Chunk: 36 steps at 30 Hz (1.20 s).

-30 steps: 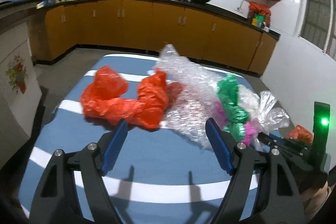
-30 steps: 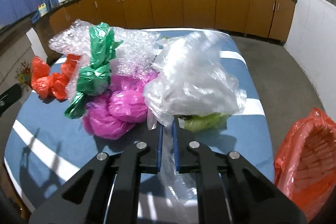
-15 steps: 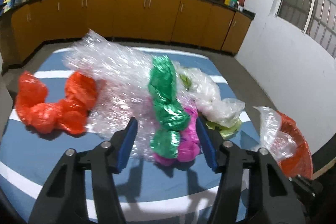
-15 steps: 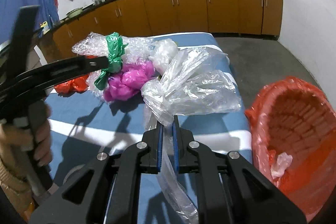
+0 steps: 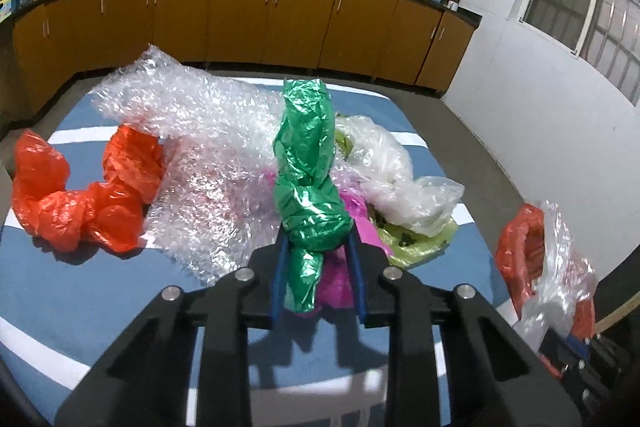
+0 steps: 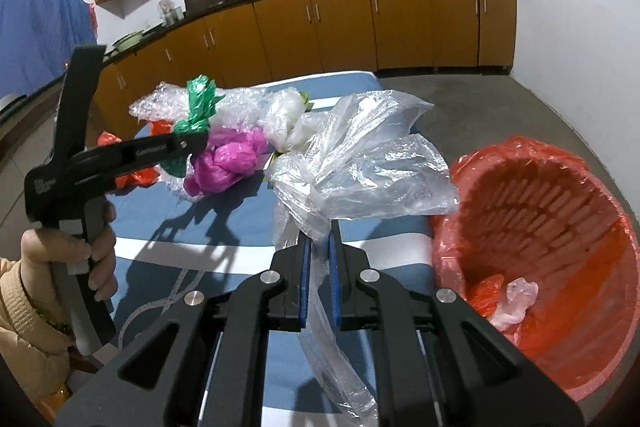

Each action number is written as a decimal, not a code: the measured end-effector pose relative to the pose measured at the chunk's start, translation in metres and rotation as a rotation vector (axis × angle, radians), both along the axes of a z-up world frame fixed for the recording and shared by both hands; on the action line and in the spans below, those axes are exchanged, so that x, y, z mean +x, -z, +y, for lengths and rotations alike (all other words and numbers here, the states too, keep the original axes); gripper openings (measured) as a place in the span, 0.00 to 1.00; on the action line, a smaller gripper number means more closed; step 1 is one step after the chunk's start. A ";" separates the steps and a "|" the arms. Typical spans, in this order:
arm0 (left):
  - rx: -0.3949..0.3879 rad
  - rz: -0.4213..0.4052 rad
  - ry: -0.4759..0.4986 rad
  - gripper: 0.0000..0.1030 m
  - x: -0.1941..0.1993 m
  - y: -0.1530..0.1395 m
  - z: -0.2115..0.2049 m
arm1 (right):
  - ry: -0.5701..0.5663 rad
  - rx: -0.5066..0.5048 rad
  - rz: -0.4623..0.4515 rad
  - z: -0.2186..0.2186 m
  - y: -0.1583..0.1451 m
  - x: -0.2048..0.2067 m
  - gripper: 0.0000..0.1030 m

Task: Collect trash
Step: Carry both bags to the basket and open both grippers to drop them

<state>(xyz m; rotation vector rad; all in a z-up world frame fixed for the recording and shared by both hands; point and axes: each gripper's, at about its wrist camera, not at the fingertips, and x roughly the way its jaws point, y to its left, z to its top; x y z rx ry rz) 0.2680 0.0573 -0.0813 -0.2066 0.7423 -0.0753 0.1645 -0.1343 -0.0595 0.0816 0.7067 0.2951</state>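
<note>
Now left tongs (image 5: pixel 318 275) clamp green plastic bag (image 5: pixel 310 183) atop trash pile on blue striped worktop (image 5: pixel 120 291). Right tongs (image 6: pixel 319 275) pinch clear plastic bag (image 6: pixel 360 167), lifted just beside red-lined waste basket (image 6: pixel 560 227).

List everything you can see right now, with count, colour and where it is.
green bag: 1, green, in left gripper
clear bag: 1, clear, in right gripper
bubble wrap: 1, clear, mid table
red bag: 1, red, left on table
pink bag: 1, pink, by green bag
white bag: 1, white, right of pile
bin: 1, red, off table's right end
table: 1, blue with white stripes
left gripper: shut
right gripper: shut
</note>
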 end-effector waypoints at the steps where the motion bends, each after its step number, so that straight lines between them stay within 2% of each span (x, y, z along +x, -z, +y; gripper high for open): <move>1: 0.005 -0.009 0.003 0.26 -0.004 -0.002 0.000 | 0.006 -0.002 -0.008 -0.001 -0.002 -0.002 0.09; 9: 0.019 -0.097 0.054 0.26 -0.046 -0.029 -0.009 | 0.073 -0.011 -0.065 -0.026 -0.019 -0.020 0.09; 16: -0.011 -0.142 0.170 0.26 -0.073 -0.048 -0.045 | 0.186 -0.016 -0.095 -0.061 -0.027 -0.034 0.09; 25: -0.050 -0.153 0.322 0.26 -0.084 -0.051 -0.105 | 0.316 -0.039 -0.131 -0.101 -0.036 -0.051 0.09; 36: -0.074 -0.133 0.447 0.26 -0.081 -0.043 -0.160 | 0.412 -0.046 -0.129 -0.133 -0.031 -0.061 0.09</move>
